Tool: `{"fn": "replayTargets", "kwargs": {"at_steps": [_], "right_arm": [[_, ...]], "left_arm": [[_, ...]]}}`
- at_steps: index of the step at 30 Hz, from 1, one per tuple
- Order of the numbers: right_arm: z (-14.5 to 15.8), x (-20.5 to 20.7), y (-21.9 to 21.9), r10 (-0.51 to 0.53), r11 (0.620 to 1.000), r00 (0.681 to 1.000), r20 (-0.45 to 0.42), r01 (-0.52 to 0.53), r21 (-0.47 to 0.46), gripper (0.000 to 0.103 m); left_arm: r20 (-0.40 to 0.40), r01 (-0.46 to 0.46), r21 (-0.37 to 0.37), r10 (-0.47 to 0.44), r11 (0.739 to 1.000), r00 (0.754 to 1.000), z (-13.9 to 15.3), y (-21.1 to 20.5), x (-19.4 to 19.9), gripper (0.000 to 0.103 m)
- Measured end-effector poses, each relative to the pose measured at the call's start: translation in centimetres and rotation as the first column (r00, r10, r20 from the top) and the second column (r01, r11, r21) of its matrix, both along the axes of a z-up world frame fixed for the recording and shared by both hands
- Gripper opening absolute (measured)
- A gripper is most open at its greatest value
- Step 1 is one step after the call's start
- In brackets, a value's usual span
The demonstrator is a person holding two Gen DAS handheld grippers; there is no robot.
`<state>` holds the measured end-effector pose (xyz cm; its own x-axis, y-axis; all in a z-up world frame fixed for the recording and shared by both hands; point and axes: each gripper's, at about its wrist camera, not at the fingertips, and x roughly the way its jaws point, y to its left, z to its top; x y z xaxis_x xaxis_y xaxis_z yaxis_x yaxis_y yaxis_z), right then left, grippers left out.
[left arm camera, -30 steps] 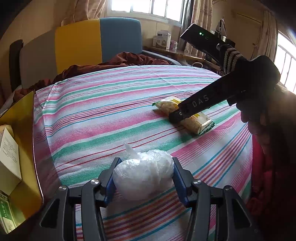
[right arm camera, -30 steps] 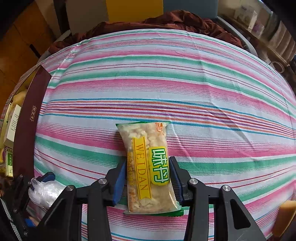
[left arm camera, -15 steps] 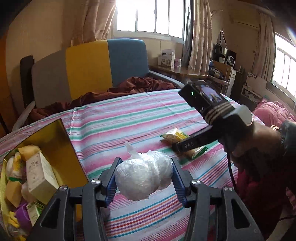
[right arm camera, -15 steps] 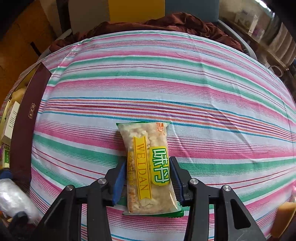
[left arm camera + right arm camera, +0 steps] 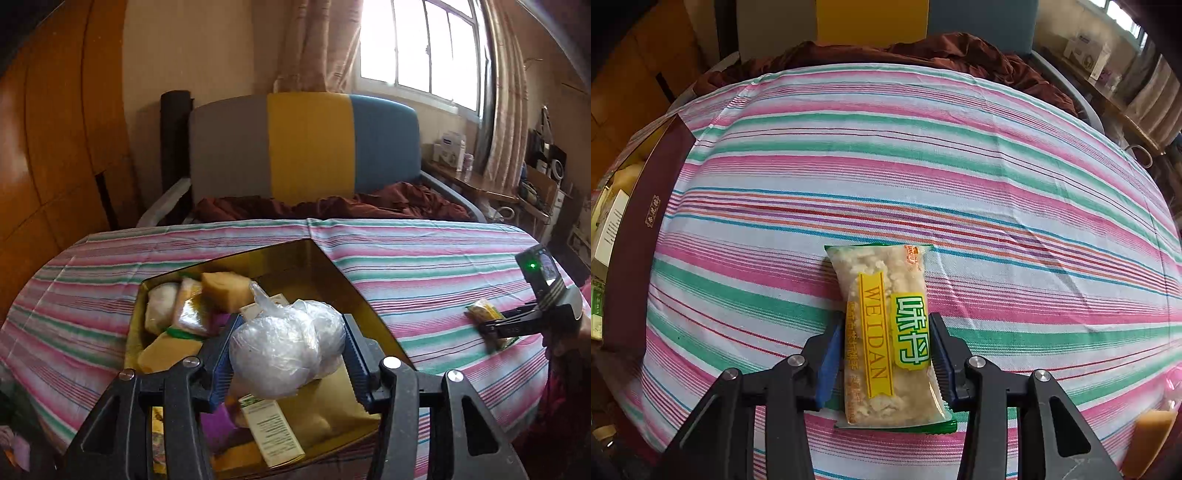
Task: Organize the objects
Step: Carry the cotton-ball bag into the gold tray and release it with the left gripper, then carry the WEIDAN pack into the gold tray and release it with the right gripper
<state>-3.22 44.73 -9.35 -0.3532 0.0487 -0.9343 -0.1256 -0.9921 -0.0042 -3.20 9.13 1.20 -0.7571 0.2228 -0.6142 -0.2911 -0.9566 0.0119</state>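
My left gripper [image 5: 288, 350] is shut on a clear plastic bag of white lumps [image 5: 284, 350] and holds it above the open gold-lined box [image 5: 332, 269], which holds several packets and small cartons. My right gripper [image 5: 886, 354] has its blue pads against both sides of a yellow-and-green WEIDAN snack packet [image 5: 886, 325] that lies on the striped tablecloth [image 5: 923, 166]. The right gripper [image 5: 495, 326] and the packet [image 5: 484, 312] also show at the right edge of the left wrist view.
The box's dark outer wall [image 5: 639, 229] stands at the left edge of the right wrist view. A sofa with a dark red blanket [image 5: 332, 203] lies behind the table. A yellowish block [image 5: 1148, 439] sits at the table's lower right.
My left gripper has lifted the plastic bag off the cloth and carried it left over the open box. The right gripper has stayed on the snack packet.
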Motion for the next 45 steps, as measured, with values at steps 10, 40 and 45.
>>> {"fn": "replayTargets", "kwargs": {"at_steps": [10,40,45], "right_arm": [[-0.1,-0.1,-0.7,0.008,0.999,1.0,-0.006,-0.008,0.04,0.045],[0.2,-0.7,-1.4,0.02,0.998,1.0,-0.016,-0.019,0.067,0.044],[0.5,-1.2,-1.2,-0.002,0.998,1.0,-0.015,0.003,0.062,0.042]], "left_arm": [[0.035,-0.095,0.014,0.095,0.995,0.995,-1.5,-4.8,-1.4,0.053],[0.355,-0.185,0.304,0.069,0.934,0.932,-5.8,-9.5,-10.4,0.075],[0.263,-0.232,0.247,0.165,0.941,0.95,-3.6,-11.0,-8.5,0.075]]}}
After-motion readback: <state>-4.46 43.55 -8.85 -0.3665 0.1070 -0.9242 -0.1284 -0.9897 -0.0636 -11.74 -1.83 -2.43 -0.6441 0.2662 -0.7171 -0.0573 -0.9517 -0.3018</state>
